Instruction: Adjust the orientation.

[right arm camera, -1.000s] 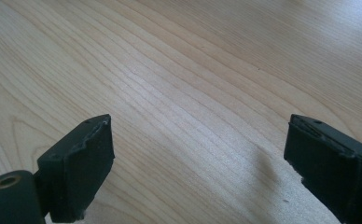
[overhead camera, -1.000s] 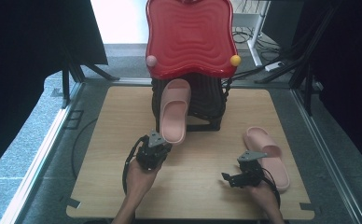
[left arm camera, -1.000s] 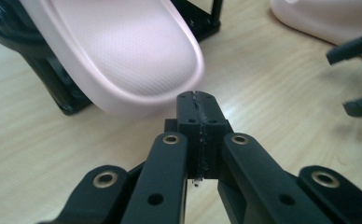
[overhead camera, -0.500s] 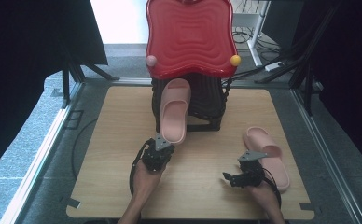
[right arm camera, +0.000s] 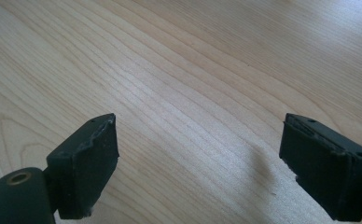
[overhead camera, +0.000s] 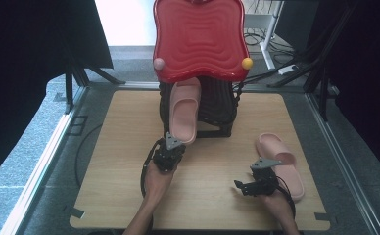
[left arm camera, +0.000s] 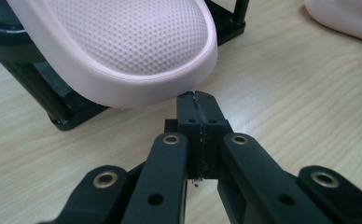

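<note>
Nearest the person, both forearms come in over the front edge of the wooden table (overhead camera: 105, 196). The right gripper (overhead camera: 242, 186) sits low near the front right, jaws spread wide with nothing between them; in the right gripper view it's just bare wood grain between the two black pads (right arm camera: 88, 163). Right behind that hand lies a pink slipper (overhead camera: 281, 164) flat on the board, running close to the table's right edge, so not much spare room on that side.

The left gripper (overhead camera: 171, 147) is a bit further in, roughly centre-left. Its jaws are pressed together with nothing caught in them; the left gripper view shows the tips (left arm camera: 198, 100) meeting just below the rounded end of the second pink slipper (left arm camera: 123, 46), very close, but I can't tell if they actually touch it. That slipper (overhead camera: 184, 110) leans steeply against a black rack (overhead camera: 217, 110), its lower end hanging over the wood in front of the rack's base.

Lots of open board to the left of the left hand, and a decent clear patch between the two grippers.

At the far edge, a big red wavy-edged panel (overhead camera: 200, 39) stands above the rack, with a pink knob (overhead camera: 158, 63) and a yellow knob (overhead camera: 247, 63) on its lower corners. Grey floor and a metal rail run beyond the table sides.
</note>
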